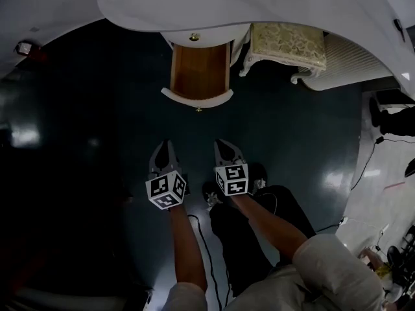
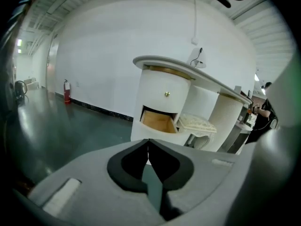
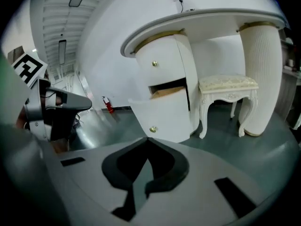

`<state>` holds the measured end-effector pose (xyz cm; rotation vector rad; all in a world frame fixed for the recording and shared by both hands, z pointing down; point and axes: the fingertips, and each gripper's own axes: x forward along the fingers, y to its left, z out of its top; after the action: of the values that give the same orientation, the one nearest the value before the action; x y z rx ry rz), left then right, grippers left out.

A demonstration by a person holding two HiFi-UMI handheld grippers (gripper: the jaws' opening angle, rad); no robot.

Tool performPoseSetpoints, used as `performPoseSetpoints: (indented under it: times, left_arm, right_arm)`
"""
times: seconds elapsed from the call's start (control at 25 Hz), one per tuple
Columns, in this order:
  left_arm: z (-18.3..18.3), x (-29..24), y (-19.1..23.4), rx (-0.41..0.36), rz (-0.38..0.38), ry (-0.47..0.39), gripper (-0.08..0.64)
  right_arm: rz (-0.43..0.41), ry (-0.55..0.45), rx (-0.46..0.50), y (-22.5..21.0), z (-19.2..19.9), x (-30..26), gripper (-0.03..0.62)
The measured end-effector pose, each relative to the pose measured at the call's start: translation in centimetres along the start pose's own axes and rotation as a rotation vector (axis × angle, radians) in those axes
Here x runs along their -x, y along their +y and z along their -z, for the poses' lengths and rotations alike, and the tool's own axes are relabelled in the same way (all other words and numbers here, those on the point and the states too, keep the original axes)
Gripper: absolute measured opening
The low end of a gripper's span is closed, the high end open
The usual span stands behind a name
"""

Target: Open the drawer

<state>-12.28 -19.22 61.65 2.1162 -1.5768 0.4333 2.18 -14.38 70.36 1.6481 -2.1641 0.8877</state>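
The lower drawer [image 1: 200, 71] of a white dressing table [image 1: 259, 5] stands pulled out, its wooden inside showing and a brass knob [image 1: 198, 109] on its curved front. Above it, the upper drawer with its knob [image 1: 194, 37] stays closed. Both grippers hover over the dark floor, well back from the drawer and apart from it. My left gripper [image 1: 163, 149] is shut with nothing in it, and my right gripper [image 1: 224, 144] beside it is likewise shut and empty. The open drawer [image 2: 160, 121] sits ahead of the left gripper [image 2: 148, 140]. Beyond the right gripper [image 3: 148, 139] is the drawer front [image 3: 162, 114].
A cream padded stool [image 1: 288, 44] stands to the right of the drawer under the tabletop. A ribbed white pillar [image 3: 260, 74] holds up the table's far end. A black cable [image 1: 207, 238] runs over the floor by the person's legs. A fire extinguisher [image 2: 67, 91] stands at the far wall.
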Motion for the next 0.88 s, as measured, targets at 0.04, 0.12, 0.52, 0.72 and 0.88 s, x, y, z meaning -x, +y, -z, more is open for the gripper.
performPoseSetpoints:
  times: [0.04,0.12,0.52,0.72,0.88]
  left_arm:
    - [-1.0,1.3,-1.2,-0.01,0.006,0.013,0.011]
    - [-3.3,4.1,-3.9,-0.025,0.017,0.041,0.011]
    - [-18.5,18.4,-16.7,-0.061,0.084,0.093,0.011]
    - [-24.2,23.8,-21.4,-0.123,0.108,0.069,0.011]
    - [-25.5,25.5,-23.5,-0.097,0.087,0.04,0.011]
  right_arm:
    - [-0.013,-0.003,0.003,0.4,-1.5,1.4,0.015]
    - [-0.055,-0.007,0.019,1.5,-4.8,4.5,0.015]
    - [-0.226,0.02,0.165,5.1,-22.4,18.7,0.015]
    - [-0.31,0.056,0.14,6.9,-27.0,26.0,0.015]
    - [-0.341,0.049,0.127,6.6,-28.4,30.2,0.015]
